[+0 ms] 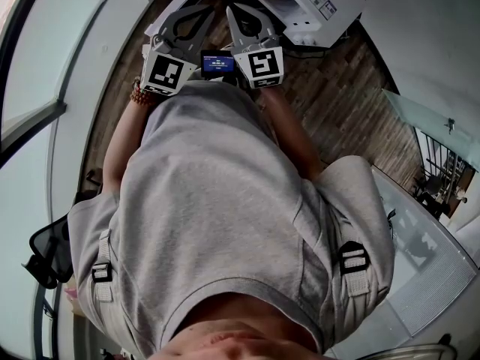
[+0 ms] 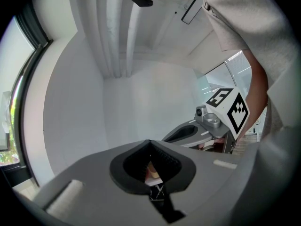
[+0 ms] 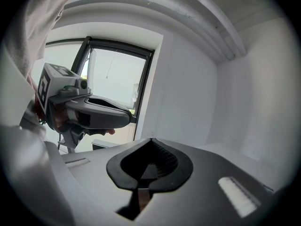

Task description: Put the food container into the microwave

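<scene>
Microwave askew, upper right

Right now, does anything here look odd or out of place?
Nothing is spilled or broken. One oddity: the left gripper and right gripper are shut on nothing, side by side at the person's chest, aimed at bare wall and a window. No food container shows.

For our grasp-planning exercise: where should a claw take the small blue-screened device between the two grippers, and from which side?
Likely across its far and near edges, from above: the blue-screened device lies screen-up, and the left gripper and right gripper crowd its two sides.
</scene>
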{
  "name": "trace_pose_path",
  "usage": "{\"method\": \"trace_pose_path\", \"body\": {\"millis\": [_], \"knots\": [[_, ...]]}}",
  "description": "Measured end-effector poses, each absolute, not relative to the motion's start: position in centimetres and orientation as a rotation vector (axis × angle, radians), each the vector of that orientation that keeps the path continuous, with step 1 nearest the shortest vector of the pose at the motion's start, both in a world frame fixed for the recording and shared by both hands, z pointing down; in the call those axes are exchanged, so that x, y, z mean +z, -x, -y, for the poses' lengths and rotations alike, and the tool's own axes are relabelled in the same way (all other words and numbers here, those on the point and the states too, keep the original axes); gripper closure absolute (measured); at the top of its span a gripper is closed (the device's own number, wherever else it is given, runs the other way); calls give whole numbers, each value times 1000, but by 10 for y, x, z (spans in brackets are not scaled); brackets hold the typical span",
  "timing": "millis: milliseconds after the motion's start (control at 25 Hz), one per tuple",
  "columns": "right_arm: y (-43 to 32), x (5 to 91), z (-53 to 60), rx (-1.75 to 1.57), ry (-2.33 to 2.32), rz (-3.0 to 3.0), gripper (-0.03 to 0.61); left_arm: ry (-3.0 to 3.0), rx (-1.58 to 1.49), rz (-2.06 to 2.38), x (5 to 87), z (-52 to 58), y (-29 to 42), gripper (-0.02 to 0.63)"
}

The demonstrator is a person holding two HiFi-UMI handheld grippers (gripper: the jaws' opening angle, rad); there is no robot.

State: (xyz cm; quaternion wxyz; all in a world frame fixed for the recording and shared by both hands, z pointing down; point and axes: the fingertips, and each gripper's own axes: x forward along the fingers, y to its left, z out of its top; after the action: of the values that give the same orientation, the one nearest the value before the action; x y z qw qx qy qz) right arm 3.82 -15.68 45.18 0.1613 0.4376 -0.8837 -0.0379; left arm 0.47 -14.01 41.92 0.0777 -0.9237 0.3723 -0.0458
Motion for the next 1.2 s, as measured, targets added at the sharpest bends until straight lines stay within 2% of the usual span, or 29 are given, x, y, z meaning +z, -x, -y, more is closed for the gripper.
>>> {"method": "trace_pose_path", "body": {"millis": [1200], "knots": [[-48,465,157,-68,-1260,2502,566,2782,-167,-1089,427,140,-9,630]]}}
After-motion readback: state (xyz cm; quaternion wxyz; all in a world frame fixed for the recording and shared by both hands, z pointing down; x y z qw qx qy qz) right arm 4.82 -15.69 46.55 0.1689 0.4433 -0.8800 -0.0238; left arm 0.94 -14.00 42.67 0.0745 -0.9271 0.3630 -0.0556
